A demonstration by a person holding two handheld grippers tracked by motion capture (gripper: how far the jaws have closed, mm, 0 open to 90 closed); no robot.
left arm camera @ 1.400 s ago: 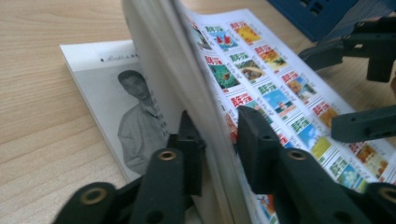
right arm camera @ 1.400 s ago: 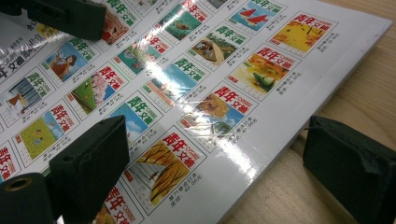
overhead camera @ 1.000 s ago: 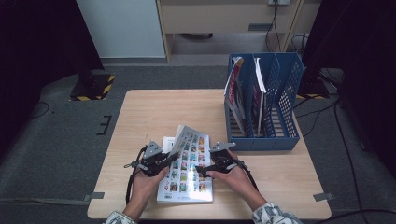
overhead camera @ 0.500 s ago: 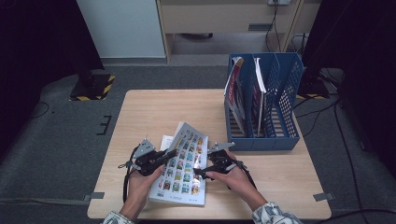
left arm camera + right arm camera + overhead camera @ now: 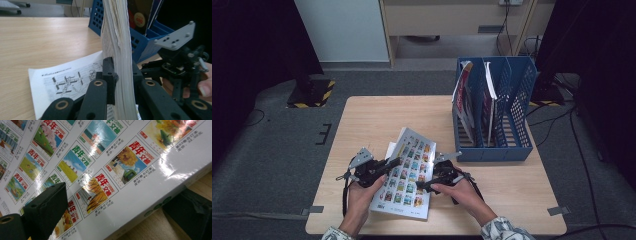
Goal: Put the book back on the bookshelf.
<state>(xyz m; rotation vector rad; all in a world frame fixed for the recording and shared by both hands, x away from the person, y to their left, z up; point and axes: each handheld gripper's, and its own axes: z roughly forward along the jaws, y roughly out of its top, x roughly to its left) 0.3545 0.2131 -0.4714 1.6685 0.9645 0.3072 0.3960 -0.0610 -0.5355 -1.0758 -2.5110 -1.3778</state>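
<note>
My left tongs (image 5: 384, 167) are clamped on the magazine (image 5: 407, 172). The left gripper view shows both jaws pressing the page stack from either side, with the magazine (image 5: 117, 57) standing on edge between them. My right tongs (image 5: 432, 182) straddle the opposite edge. In the right gripper view one jaw lies on the glossy cover (image 5: 105, 170) and the other sits below the edge, so I judge it a grip, though the pad contact isn't fully visible.

The magazine is at the near middle of the worktop (image 5: 382, 120), tilted up, with its near corner close to the front edge. A loose printed sheet (image 5: 67, 82) lies flat on the worktop beside it.

Step in hand, as I read it: lifting the magazine off the worktop to file it. The blue file rack (image 5: 517, 100) stands at the right and already holds some magazines.

Next move: raise the magazine upright, carry it right and away from me, line its edge with a free slot, and lower it in without snagging the dividers.
</note>
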